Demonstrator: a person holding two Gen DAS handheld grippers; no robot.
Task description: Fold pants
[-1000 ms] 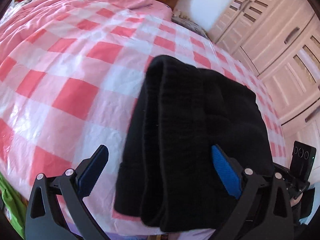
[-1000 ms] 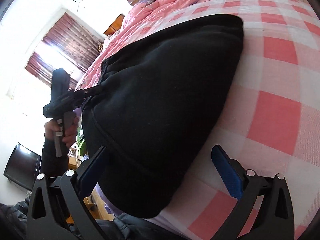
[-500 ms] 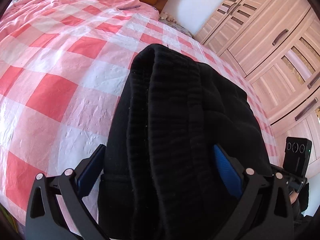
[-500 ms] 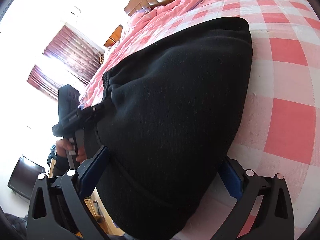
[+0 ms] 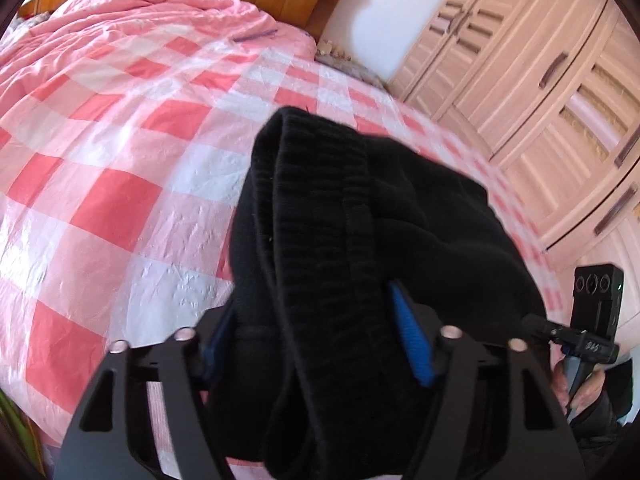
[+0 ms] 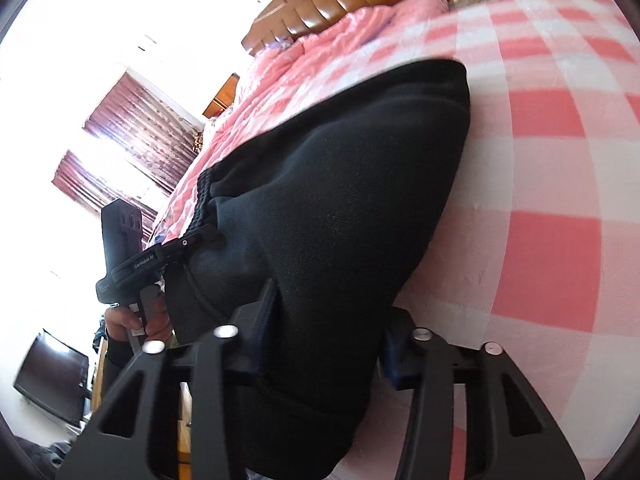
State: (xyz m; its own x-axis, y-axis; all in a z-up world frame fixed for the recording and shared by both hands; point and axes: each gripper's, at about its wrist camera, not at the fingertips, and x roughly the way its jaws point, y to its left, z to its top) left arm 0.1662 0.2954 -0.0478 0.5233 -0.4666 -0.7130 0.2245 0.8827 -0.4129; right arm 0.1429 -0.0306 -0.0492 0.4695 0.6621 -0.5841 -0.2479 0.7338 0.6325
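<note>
Now both sets of jaws have just been closing on the black pants [image 5: 360,240], which lie folded at the near edge of the checked bedspread [image 5: 120,200]: the left gripper [image 5: 320,344] pinches the waistband end, the right gripper [image 6: 328,340] the other corner. Best lift both evenly, keeping layers stacked. One gripper body reads "GenRobot.AI"

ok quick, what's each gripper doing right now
left gripper: jaws just closed in, shut on the pants at the ribbed end
right gripper: jaws just closed in, shut on the pants' other end
</note>
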